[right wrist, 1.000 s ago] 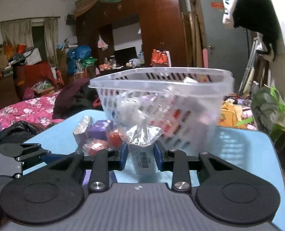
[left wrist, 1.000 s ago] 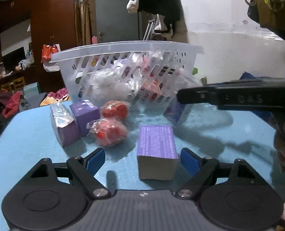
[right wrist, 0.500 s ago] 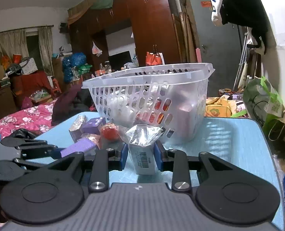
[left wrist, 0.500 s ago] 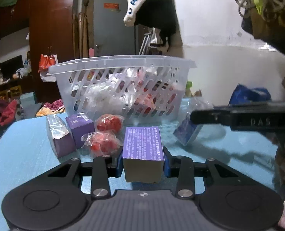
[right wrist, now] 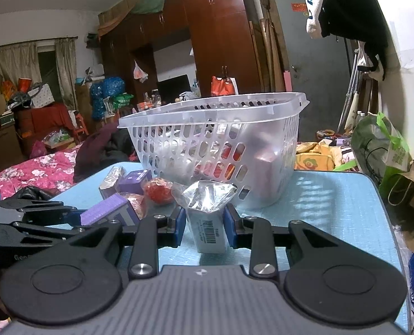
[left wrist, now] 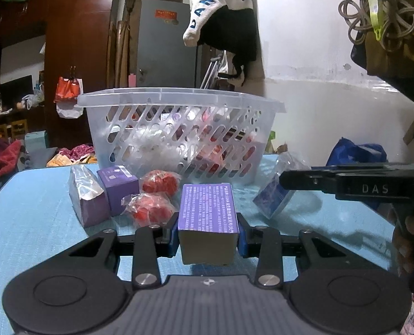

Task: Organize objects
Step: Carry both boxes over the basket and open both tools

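My left gripper (left wrist: 208,240) has its jaws clamped on the purple box (left wrist: 208,223); both blue pads press its sides, printed face up. From the right wrist view the same box (right wrist: 109,212) shows at near left, sitting between the left gripper's jaws.

My right gripper (right wrist: 204,229) has its jaws clamped on the foil-topped packet (right wrist: 208,217), barcode toward the camera, crinkled foil on top. In the left wrist view that packet (left wrist: 274,198) is at right, at the tip of the right gripper's black arm; the pads themselves are not visible from there. Whether box and packet rest on the desk or sit just above it, I cannot tell.

Desk (left wrist: 25,223): blue surface. White slotted basket (left wrist: 179,139) stands at the far middle, upright, with red and whitish items inside, too blurred through the slots to identify.

Loose items left of the purple box, between my left gripper and the basket:
- foil-wrapped purple pack (left wrist: 88,201), farthest left
- small purple cube box (left wrist: 119,188), just beside it
- two red wrapped items, one near (left wrist: 149,208), one farther (left wrist: 159,182) and close to the basket wall.
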Motion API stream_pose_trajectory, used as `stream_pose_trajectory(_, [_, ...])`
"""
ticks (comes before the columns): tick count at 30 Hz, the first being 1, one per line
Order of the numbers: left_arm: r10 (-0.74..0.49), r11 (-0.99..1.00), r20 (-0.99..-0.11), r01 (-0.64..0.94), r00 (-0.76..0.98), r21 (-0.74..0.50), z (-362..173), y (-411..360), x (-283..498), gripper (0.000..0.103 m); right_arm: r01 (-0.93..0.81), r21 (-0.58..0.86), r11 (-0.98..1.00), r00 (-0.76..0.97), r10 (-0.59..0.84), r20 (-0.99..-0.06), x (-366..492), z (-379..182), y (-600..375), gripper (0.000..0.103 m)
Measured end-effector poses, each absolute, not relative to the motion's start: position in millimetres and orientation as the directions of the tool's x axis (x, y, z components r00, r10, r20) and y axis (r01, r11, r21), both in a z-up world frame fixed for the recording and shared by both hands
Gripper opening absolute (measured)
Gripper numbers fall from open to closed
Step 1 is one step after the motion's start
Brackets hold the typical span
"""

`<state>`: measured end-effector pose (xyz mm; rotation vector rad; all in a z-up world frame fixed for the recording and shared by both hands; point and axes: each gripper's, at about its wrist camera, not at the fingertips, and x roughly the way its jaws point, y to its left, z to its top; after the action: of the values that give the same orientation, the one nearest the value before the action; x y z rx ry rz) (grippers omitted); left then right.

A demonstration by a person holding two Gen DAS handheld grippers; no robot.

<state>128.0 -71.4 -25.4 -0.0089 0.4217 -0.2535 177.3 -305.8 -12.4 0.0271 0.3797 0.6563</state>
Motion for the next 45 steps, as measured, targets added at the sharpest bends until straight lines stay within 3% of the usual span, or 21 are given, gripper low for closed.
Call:
stream_pose_trajectory(10, [-0.259, 0.966, -0.359, 0.238, 0.897, -0.103, -10.3, -51.2, 124.8, 0.042, -0.605, 0.138, 0.784, 0.726, 0.615, -0.307, 168.7, 0.2, -308.7, 0.033])
stream_pose_trajectory(18, [-0.273, 0.962, -0.216, 0.259, 0.937, -0.091, 95.2, -26.7, 171.1, 0.042, -0.623, 0.021, 0.782, 0.770, 0.618, -0.158, 178.4, 87.5, -297.7, 0.033])
stream_pose_trajectory(22, [-0.241, 0.970, -0.267, 0.222, 0.933, -0.101, 135.8, -28.8, 241.1, 0.042, -0.590, -0.035, 0.806, 0.799, 0.578, -0.163, 225.0, 124.6, -271.0, 0.033])
stream_pose_trajectory(26, [-0.235, 0.970, -0.354, 0.197, 0.905, -0.140, 124.4, -30.2, 285.0, 0.044, -0.565, -0.093, 0.820, 0.812, 0.532, -0.239, 267.3, 122.2, -243.3, 0.034])
stream_pose_trajectory(27, [-0.240, 0.968, -0.351, 0.197, 0.905, -0.154, 119.0, -27.7, 288.5, 0.048, -0.562, -0.106, 0.820, 0.812, 0.523, -0.258, 273.1, 118.2, -239.4, 0.041])
stream_pose_trajectory(28, [-0.237, 0.969, -0.354, 0.191, 0.905, -0.159, 113.5, -25.3, 293.8, 0.071, -0.562, -0.111, 0.819, 0.811, 0.520, -0.269, 277.8, 114.4, -236.6, 0.062])
stream_pose_trajectory(29, [-0.223, 0.971, -0.367, 0.174, 0.903, -0.163, 109.1, -22.5, 296.2, 0.091, -0.564, -0.104, 0.819, 0.808, 0.520, -0.277, 280.3, 110.8, -237.9, 0.072])
stream_pose_trajectory(30, [-0.209, 0.973, -0.375, 0.156, 0.903, -0.167, 105.4, -18.7, 296.1, 0.092, -0.569, -0.090, 0.817, 0.803, 0.529, -0.275, 281.2, 107.7, -238.7, 0.080])
stream_pose_trajectory(32, [-0.194, 0.977, -0.355, 0.149, 0.914, -0.151, 101.4, -13.8, 286.2, 0.092, -0.577, -0.082, 0.812, 0.799, 0.541, -0.264, 270.1, 105.1, -245.7, 0.084])
stream_pose_trajectory(34, [-0.164, 0.985, -0.322, 0.139, 0.932, -0.101, 99.5, -9.6, 265.8, 0.092, -0.563, -0.096, 0.821, 0.812, 0.528, -0.248, 256.1, 105.3, -251.3, 0.101])
stream_pose_trajectory(36, [-0.124, 0.992, -0.291, 0.110, 0.949, -0.064, 93.1, -3.4, 238.3, 0.092, -0.565, -0.074, 0.822, 0.816, 0.542, -0.200, 232.7, 100.7, -264.2, 0.103])
stream_pose_trajectory(39, [-0.101, 0.994, -0.284, 0.085, 0.954, -0.066, 69.0, 12.4, 200.1, 0.094, -0.621, 0.000, 0.784, 0.764, 0.606, -0.220, 207.3, 82.8, -276.5, 0.103])
stream_pose_trajectory(45, [-0.063, 0.997, -0.456, 0.041, 0.888, -0.058, 20.3, 23.2, 216.1, 0.094, -0.713, 0.050, 0.699, 0.618, 0.660, -0.427, 201.9, 14.0, -230.0, 0.100])
